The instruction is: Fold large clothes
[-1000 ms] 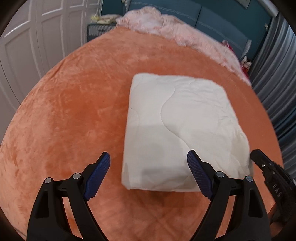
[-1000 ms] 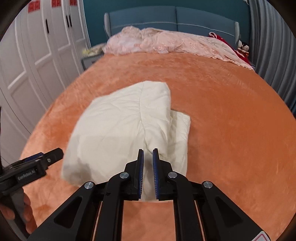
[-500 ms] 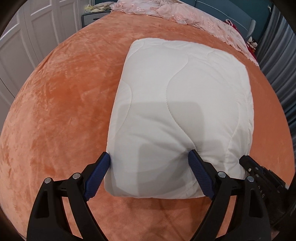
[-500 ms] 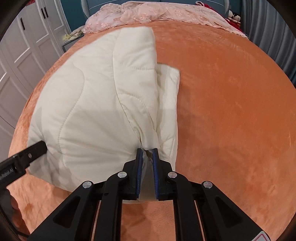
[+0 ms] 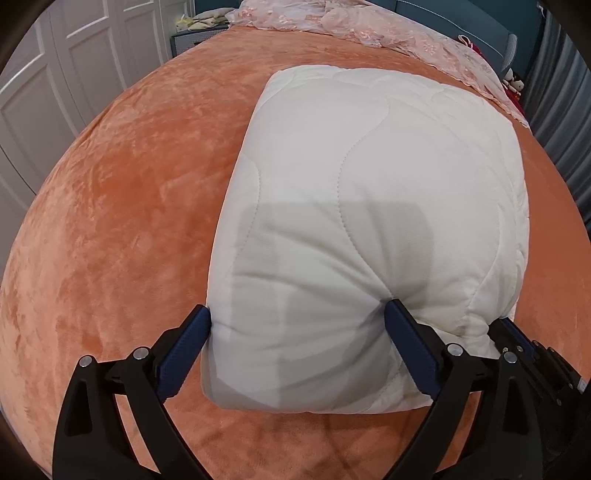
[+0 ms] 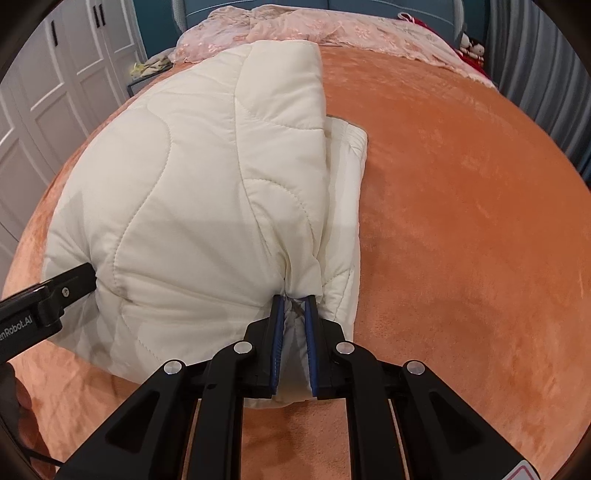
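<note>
While the folded white quilted garment (image 5: 369,229) lies on the orange bed cover (image 5: 122,206), both grippers work at its near edge. The left gripper (image 5: 297,347) straddles the near left corner of the bundle: its jaws are opening, spread wide, with the thick padded corner between them. The left blue pad (image 5: 188,339) lies against the bundle's outer side, and the right pad (image 5: 406,343) sinks into a dimple in the top fabric, from which creases radiate. Just to the right of this gripper, at the bundle's other near corner, the black tip of the right gripper (image 5: 517,343) shows.

Seen along its own fingers, the right gripper (image 6: 293,325) is clamped on the garment: its blue pads stand nearly together with a thin bunch of white fabric pinched between them, and a flap of the same fabric hangs below the jaws. Ahead and to the left of this gripper the upper quilted layer (image 6: 192,192) bulges; ahead and slightly right, a lower folded layer (image 6: 347,192) projects from under it. Far to its left, one black finger of the left gripper (image 6: 66,288) presses into the bundle's side.

Beyond the garment, a pink lace cloth (image 6: 332,33) lies across the head of the bed. White wardrobe doors (image 5: 55,74) stand to the left of both grippers.
</note>
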Demonstrator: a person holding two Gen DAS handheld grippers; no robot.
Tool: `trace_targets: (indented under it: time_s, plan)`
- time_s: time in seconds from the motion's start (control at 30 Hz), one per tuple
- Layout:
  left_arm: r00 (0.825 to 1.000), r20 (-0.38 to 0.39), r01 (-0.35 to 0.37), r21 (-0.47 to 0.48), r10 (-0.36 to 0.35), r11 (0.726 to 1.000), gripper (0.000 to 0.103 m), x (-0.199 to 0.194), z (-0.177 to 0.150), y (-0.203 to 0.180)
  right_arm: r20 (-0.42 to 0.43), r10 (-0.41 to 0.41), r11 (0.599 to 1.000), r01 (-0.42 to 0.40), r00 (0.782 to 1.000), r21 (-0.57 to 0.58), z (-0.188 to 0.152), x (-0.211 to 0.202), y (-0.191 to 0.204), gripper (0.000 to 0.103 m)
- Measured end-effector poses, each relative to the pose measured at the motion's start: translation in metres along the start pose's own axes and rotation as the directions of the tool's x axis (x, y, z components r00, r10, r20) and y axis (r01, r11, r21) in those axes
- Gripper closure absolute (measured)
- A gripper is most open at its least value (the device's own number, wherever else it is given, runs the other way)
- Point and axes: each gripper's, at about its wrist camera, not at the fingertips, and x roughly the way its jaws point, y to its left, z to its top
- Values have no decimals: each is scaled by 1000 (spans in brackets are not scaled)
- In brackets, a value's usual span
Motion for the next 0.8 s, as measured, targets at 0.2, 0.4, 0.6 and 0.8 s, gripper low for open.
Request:
trace_targets:
  time_s: [0.2,0.4,0.6,0.8]
  plan:
    - [1000,5,-15,1,15,1000,8,4,-2,0,7,-9,1000,9,1000,2,0,0,5,92]
    - [1000,-10,15,-47,-15,999,8,-11,-4,7,8,-49,999,49,999,-10,5,-29,10,59]
    - [998,54,12,-4,-12,1000,10,-61,-35,1,101,-7,999,4,995,33,-19,-93,4,32]
    - [994,106,-14,35,10,999,9,-103,-78,-6,93,-18,999,15,995,38,-58,-123,2,24]
